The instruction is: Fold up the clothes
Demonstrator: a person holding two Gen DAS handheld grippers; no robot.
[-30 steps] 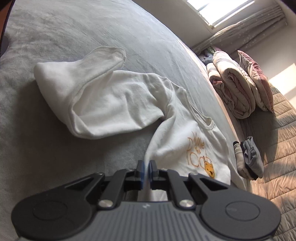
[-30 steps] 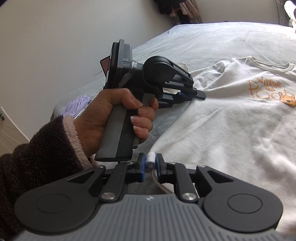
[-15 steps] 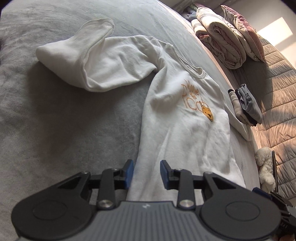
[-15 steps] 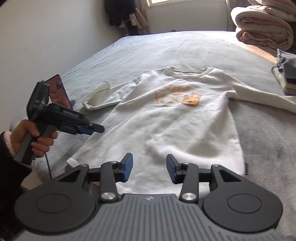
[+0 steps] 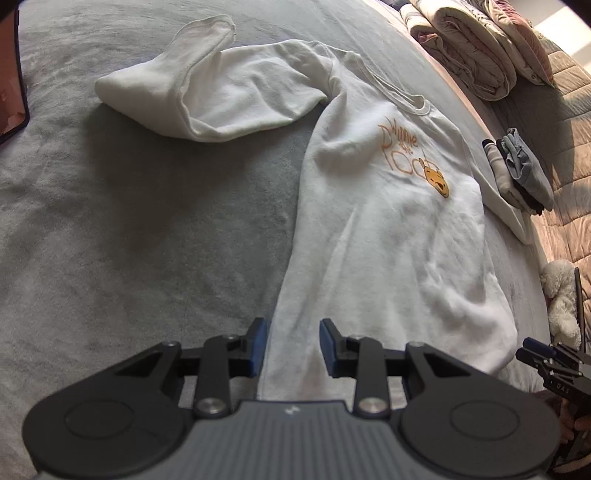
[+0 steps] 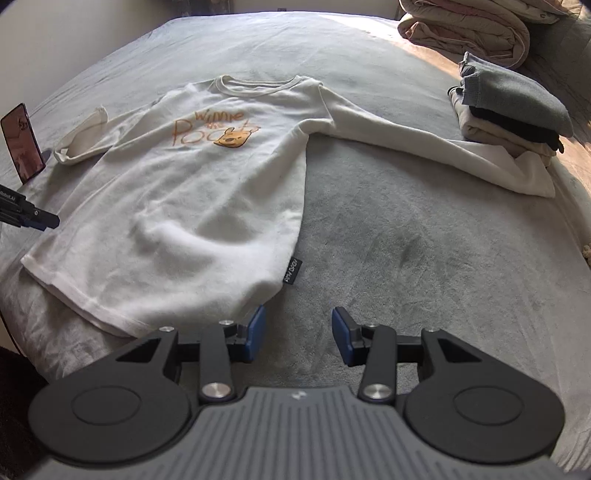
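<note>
shirt (image 6: 192,206) lies flat on the bed (image 6: 406,240), print up, hem just ahead of both sets of fingers. left gripper (image 5: 291,347) and right gripper (image 6: 297,334) are both spread apart, holding nothing. looks laid out and unfolded; next up, probably grabbing a sleeve (image 6: 424,147).

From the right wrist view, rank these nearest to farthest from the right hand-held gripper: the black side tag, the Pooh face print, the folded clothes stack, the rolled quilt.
1. Black side tag, just ahead of the right hand-held gripper, on the shirt's side seam.
2. Pooh face print, ahead and left, mid-chest.
3. Folded clothes stack, far right.
4. Rolled quilt, top right, behind the stack.
</note>
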